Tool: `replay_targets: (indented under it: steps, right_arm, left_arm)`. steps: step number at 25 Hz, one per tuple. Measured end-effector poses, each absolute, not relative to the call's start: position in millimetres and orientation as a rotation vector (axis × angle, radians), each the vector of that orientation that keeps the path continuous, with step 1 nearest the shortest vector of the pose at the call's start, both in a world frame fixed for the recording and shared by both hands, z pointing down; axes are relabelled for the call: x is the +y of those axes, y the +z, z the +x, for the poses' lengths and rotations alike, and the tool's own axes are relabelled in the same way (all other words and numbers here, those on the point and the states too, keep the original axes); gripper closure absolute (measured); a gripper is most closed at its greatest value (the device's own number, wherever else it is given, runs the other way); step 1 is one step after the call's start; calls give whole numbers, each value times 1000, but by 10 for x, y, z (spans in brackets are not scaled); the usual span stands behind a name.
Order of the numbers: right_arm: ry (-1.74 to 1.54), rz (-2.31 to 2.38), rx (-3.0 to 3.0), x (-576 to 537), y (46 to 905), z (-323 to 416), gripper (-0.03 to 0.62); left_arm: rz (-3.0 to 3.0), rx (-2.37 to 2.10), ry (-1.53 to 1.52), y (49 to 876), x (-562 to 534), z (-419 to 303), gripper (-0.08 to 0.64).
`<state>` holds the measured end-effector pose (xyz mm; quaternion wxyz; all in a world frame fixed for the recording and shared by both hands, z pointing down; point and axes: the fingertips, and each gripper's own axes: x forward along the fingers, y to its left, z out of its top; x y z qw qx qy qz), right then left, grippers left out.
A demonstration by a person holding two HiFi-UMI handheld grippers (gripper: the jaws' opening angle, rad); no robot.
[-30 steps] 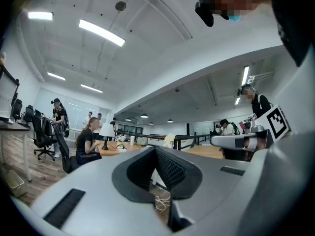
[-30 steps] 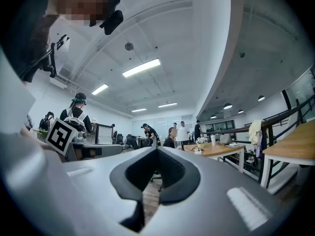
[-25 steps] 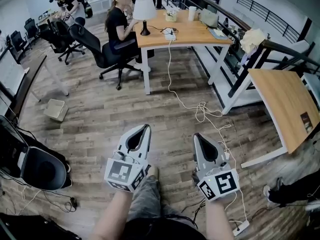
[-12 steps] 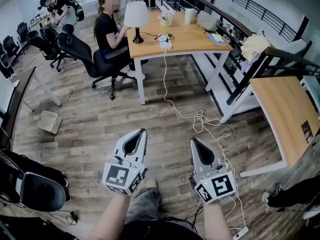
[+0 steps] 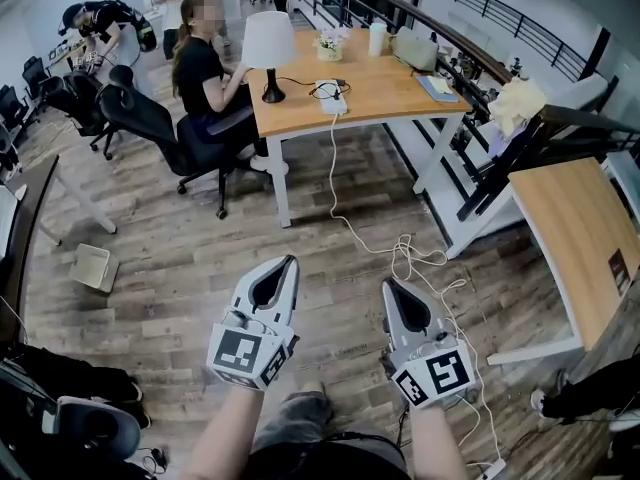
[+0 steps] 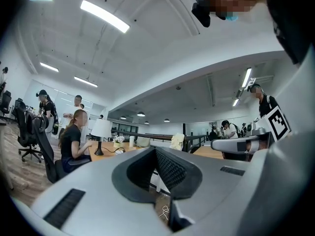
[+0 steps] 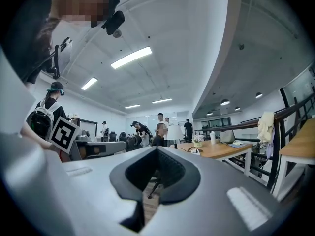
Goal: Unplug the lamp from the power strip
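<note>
My left gripper (image 5: 288,264) and right gripper (image 5: 389,285) are both clenched, nothing between the jaws, held side by side over the wooden floor (image 5: 200,258). The lamp (image 5: 268,48), white shade on a dark base, stands upright on the far surface (image 5: 400,86), well apart from both grippers, with the power strip (image 5: 333,98) near it. A white cable (image 5: 334,163) drops from the strip over the surface's near edge to the floor; a seated person (image 5: 203,68) is beside the lamp.
</note>
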<state>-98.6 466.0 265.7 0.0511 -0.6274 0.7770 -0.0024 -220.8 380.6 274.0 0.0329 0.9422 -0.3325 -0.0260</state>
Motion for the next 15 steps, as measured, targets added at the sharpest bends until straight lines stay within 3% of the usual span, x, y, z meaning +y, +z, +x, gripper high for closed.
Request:
replay_targets:
  steps: [15]
  right_arm:
    - [-42, -1889, 2415, 4221, 2774, -1103, 584]
  left_arm:
    - [2845, -1085, -74, 2874, 3414, -2418, 563]
